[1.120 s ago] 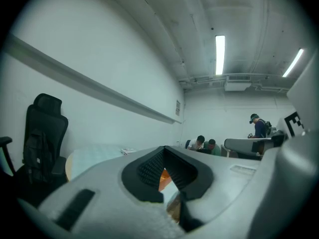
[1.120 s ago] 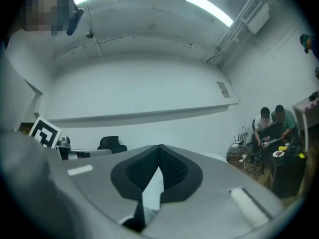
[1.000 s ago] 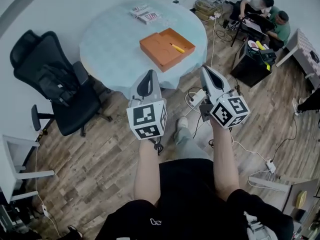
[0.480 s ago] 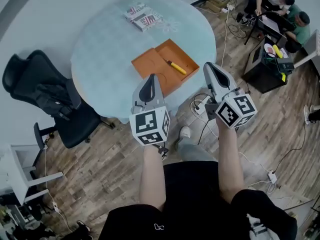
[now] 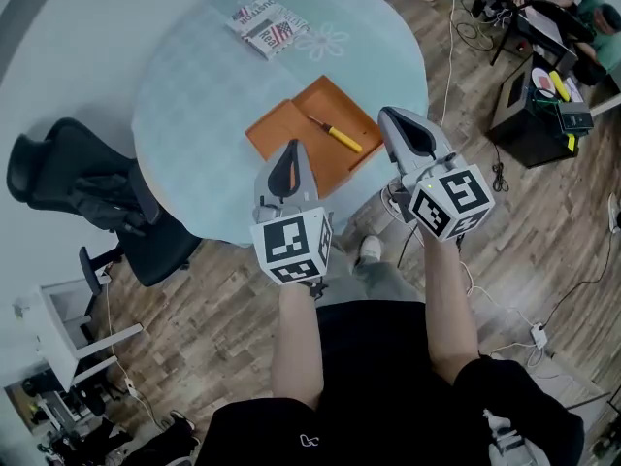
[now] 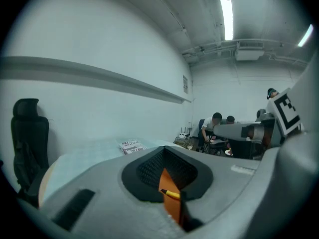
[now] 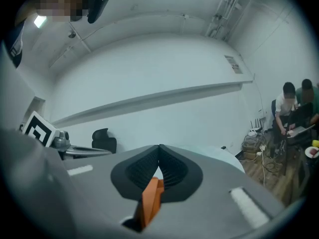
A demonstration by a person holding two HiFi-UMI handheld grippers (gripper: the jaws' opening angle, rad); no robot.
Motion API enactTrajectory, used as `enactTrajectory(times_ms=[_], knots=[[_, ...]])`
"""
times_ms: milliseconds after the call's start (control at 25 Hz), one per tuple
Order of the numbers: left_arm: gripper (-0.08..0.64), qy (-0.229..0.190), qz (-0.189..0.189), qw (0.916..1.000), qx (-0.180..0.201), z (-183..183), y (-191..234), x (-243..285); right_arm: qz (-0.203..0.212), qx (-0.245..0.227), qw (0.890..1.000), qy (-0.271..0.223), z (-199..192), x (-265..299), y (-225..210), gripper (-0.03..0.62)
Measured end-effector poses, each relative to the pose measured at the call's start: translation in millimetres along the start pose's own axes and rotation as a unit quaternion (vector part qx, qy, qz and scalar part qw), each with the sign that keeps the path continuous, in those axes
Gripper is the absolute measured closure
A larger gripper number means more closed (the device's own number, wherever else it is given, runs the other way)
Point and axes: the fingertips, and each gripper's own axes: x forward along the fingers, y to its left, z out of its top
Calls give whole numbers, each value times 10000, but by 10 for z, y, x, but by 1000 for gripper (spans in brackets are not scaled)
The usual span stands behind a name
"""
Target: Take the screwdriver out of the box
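Left tool (image 5: 288, 145), right tool (image 5: 384, 114) nearer square orange box (image 5: 325, 95).

place: office | cues: swivel chair (image 5: 82, 197), seated people (image 6: 216, 126), floor cables (image 5: 450, 56)

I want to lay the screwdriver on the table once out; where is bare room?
The table is bare left of the orange box, toward the black chair, and between the box and the printed packets. Tightest: the narrow strip right of the box.

Screwdriver (image 5: 336, 135) in box (image 5: 279, 124) on table (image 5: 194, 85); packets (image 5: 262, 25) seemingly behind.
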Motion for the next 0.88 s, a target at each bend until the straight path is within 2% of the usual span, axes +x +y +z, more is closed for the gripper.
enactTrajectory(times_ms=[80, 240, 280, 440, 520, 600, 760, 880], knots=[[557, 185, 50, 9997, 153, -145, 18, 92, 51, -25, 9994, 353, -212, 131, -40, 588], [557, 434, 100, 9990, -98, -373, 115, 200, 46, -171, 9928, 1182, -668, 352, -148, 584], [557, 484, 93, 9987, -107, -403, 140, 216, 19, -205, 9907, 1344, -762, 396, -191, 563], [557, 654, 145, 9976, -155, -550, 321, 269, 258, -436, 9741, 2202, -1213, 627, -304, 540], [557, 757, 255, 9965, -241, -668, 450, 268, 498, -544, 9601, 2696, -1466, 725, -292, 535], [557, 816, 331, 9956, -321, -739, 560, 275, 717, -662, 9417, 3220, -1693, 807, -262, 508], [557, 871, 348, 9949, -359, -735, 721, 311, 867, -839, 8987, 4216, -2083, 968, -227, 455], [557, 914, 371, 9944, -369, -751, 871, 320, 736, -1036, 8598, 4946, -2379, 1050, -247, 430]])
